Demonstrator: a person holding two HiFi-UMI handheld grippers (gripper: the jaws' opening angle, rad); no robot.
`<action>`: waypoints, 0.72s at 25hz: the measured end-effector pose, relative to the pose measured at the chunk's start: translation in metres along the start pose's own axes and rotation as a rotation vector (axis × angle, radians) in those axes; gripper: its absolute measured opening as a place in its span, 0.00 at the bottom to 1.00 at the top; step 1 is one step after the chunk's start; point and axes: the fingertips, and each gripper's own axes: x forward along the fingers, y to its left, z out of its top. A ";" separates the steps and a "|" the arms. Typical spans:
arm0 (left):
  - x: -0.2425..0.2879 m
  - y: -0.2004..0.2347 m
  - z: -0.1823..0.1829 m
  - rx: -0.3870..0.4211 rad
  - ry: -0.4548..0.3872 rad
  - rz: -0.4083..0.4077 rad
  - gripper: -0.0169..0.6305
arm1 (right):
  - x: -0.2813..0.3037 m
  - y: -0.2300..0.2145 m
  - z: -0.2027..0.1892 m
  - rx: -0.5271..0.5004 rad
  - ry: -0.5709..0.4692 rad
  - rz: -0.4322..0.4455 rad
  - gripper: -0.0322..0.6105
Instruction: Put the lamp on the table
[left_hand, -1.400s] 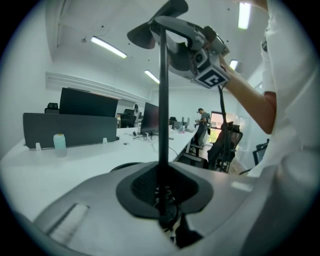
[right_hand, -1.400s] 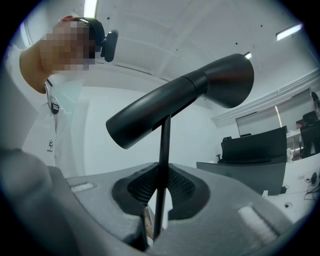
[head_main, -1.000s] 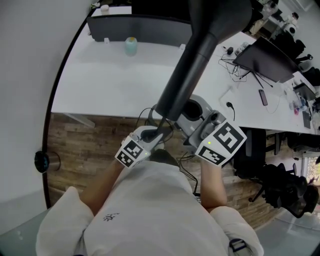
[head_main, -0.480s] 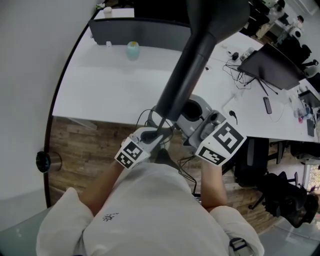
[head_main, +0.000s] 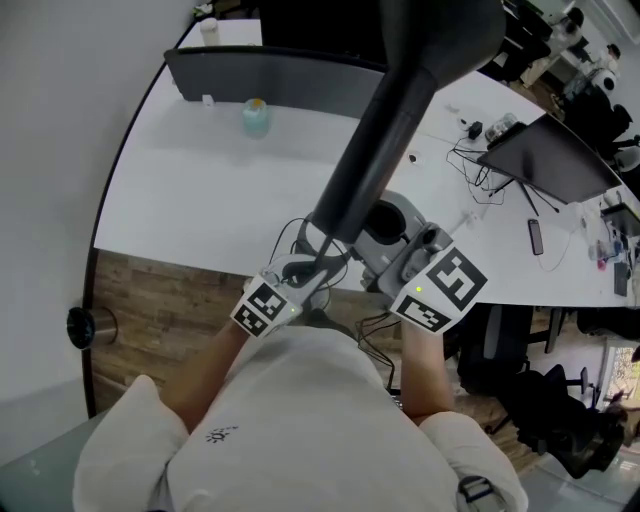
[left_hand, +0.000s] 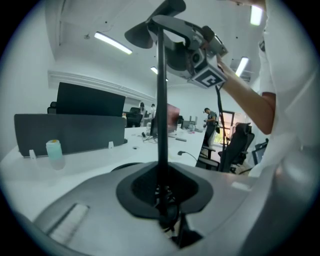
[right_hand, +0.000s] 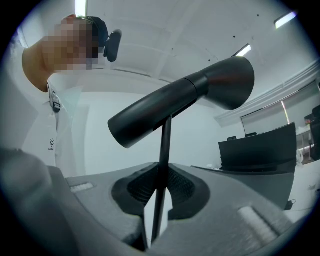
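Note:
The lamp's big dark tube-shaped head (head_main: 400, 110) fills the middle of the head view, held in the air over the near edge of the white table (head_main: 200, 190). My left gripper (head_main: 318, 258) is shut on the lamp's thin black stem (left_hand: 161, 100). My right gripper (head_main: 378, 255) is shut on the same stem (right_hand: 164, 160), farther up. In the right gripper view the lamp head (right_hand: 185, 102) sits atop the stem above the right gripper (right_hand: 157, 220). The left gripper (left_hand: 162, 210) looks up the stem at the right gripper (left_hand: 197, 55). The lamp's base is hidden.
A teal bottle (head_main: 255, 117) and a dark divider panel (head_main: 270, 75) stand at the table's far side. A laptop (head_main: 560, 160), a phone (head_main: 535, 237) and cables lie at right. A black office chair (head_main: 560, 440) stands on the wooden floor (head_main: 160, 300).
The table has slid nearer and now lies under both grippers. The bottle and divider sit lower in the head view. Both grippers keep their hold on the stem.

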 end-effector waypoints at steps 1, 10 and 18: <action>0.006 0.005 0.004 -0.001 0.000 0.004 0.09 | 0.000 -0.008 0.001 -0.001 0.000 0.002 0.11; 0.058 0.037 0.025 -0.021 0.016 0.028 0.09 | -0.008 -0.079 0.004 0.016 -0.006 0.007 0.12; 0.104 0.056 0.030 -0.043 0.050 0.046 0.09 | -0.017 -0.136 -0.008 0.035 0.003 0.010 0.12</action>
